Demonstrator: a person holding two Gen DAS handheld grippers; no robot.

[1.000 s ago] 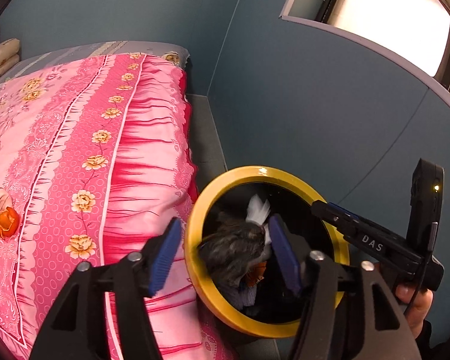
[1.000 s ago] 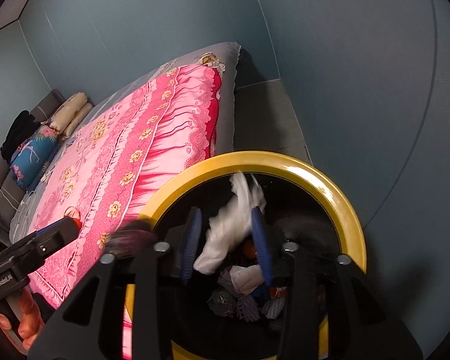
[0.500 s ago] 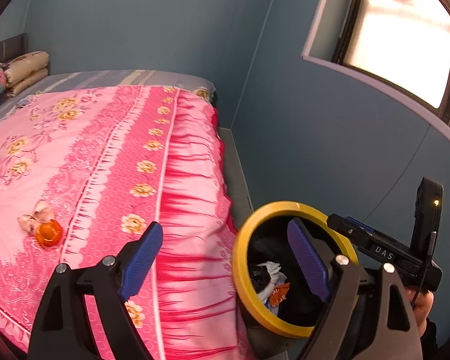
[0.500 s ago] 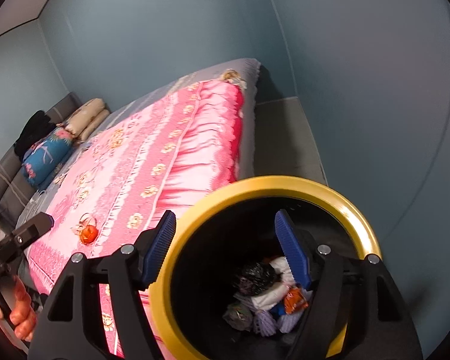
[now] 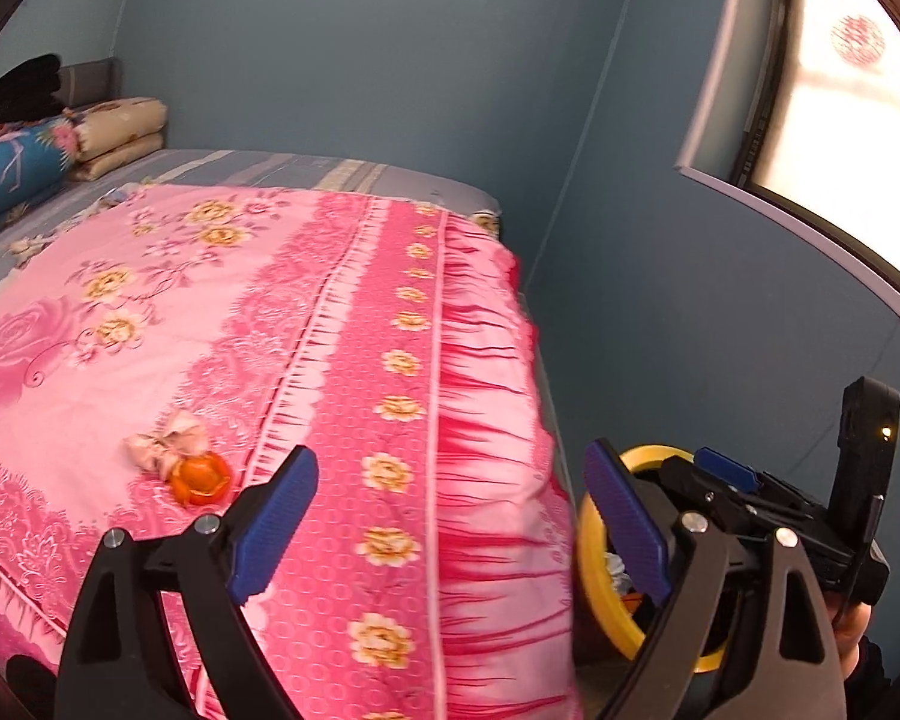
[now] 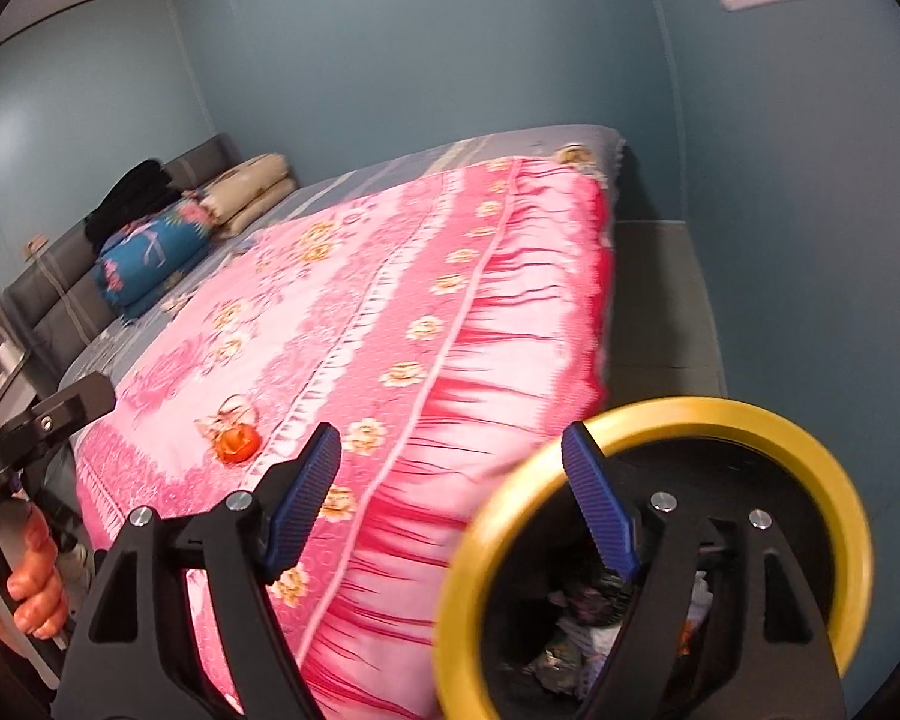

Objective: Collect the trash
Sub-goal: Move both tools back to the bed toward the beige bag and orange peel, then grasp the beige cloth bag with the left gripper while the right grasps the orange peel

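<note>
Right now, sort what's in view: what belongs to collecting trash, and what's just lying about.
Job:
orange peel on the quilt
crumpled tissue beside it
yellow-rimmed trash bin, scraps inside

Lying about:
pink floral quilt
blue pillow
folded beige blanket
black clothing

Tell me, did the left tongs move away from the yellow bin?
Yes. The left tongs, just opened and empty, swung from over the yellow bin toward the pink bed.

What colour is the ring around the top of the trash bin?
Yellow. The trash bin's rim is a bright yellow ring around a black inside, clearest in the right wrist view.
</note>
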